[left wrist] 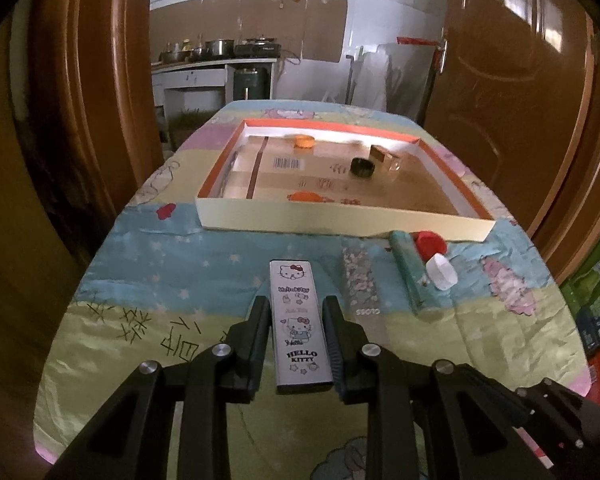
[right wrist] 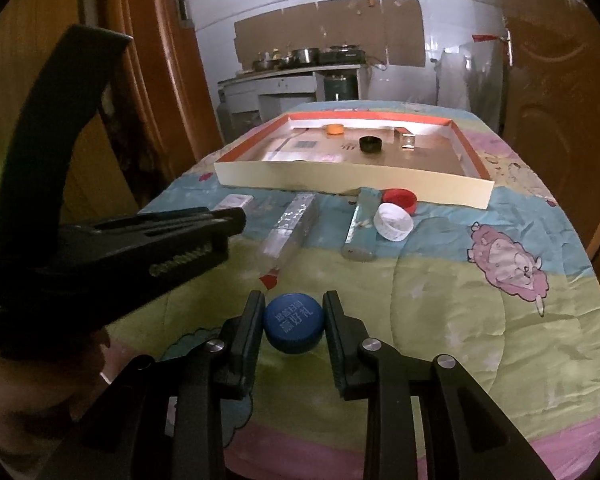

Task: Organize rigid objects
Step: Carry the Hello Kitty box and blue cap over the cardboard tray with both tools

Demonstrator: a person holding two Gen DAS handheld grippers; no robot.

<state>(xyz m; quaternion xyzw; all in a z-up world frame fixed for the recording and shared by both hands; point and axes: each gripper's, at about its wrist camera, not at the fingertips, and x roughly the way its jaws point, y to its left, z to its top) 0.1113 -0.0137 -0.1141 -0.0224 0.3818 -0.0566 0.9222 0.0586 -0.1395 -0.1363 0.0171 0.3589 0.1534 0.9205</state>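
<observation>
Clamping a long Hello Kitty box [left wrist: 297, 322] lengthwise, my left claw [left wrist: 296, 344] has its pads pressed on both long sides, with the box's far end pointing at the tray. My right claw [right wrist: 294, 328] is narrowed on a blue bottle cap [right wrist: 293, 323], printed face up, held between its two fingers.

Both pieces look to be just off the cloth, so I judge this as the carry step: two loose items gripped and due for the shallow orange-rimmed tray [left wrist: 340, 222]. The next move calls for lifting over its near white wall and setting each piece on bare cardboard, apart from the orange cap [left wrist: 304, 141], black cap [left wrist: 363, 167] and small boxes already inside.

Left on the cloth near the tray wall are a red cap [right wrist: 400, 199] touching a white cap [right wrist: 393, 221], a teal box [right wrist: 360, 226] beside them and a silvery patterned box [right wrist: 290, 228].

Everything sits on a crumpled cartoon-print cloth [right wrist: 480, 320]. Brown wooden doors stand on both sides, and a kitchen counter with pots [left wrist: 216, 50] lies beyond.
</observation>
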